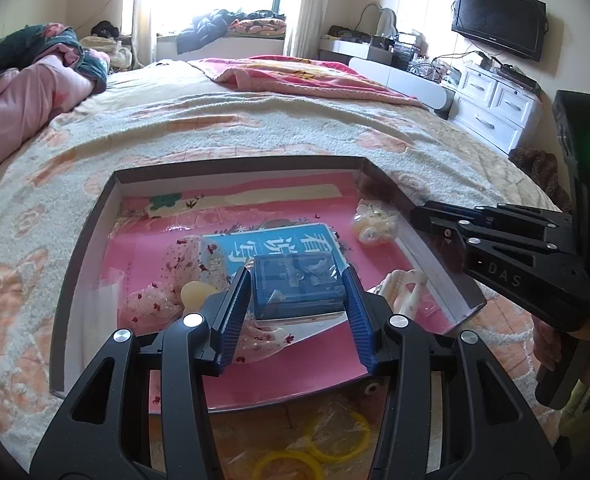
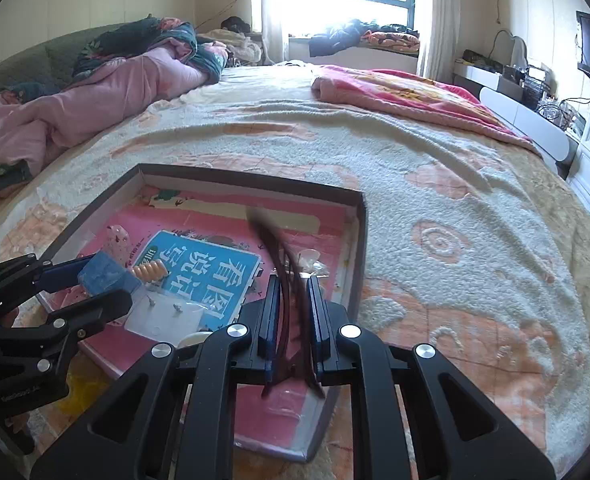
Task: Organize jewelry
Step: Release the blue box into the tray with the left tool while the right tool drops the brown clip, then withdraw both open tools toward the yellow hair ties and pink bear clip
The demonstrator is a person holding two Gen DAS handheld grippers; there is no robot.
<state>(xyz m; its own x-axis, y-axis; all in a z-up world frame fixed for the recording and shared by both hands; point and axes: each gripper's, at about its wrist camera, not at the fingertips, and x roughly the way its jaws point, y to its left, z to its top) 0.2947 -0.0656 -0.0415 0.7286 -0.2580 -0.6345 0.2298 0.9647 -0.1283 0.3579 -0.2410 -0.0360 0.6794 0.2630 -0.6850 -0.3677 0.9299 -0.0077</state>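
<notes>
Bed-top shallow cardboard tray (image 1: 79,248): left gripper (image 1: 298,286) clamping translucent blue plastic box (image 1: 297,285), right gripper (image 2: 291,314) pinching dark curved hair comb (image 2: 285,280); could snag tray's right edge.

A shallow tray (image 1: 87,240) sits on the bed (image 1: 255,120). A booklet (image 1: 255,240) lies in it, small case (image 1: 299,284) above, bangles (image 1: 335,436) nearer, outside.

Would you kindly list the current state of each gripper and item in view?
Left gripper: shut on the small blue box, above the tray.
Right gripper: shut on a dark comb-like hair piece.
Tray: open-topped, resting on the bed.
Yellow rings: lying outside the tray.
</notes>
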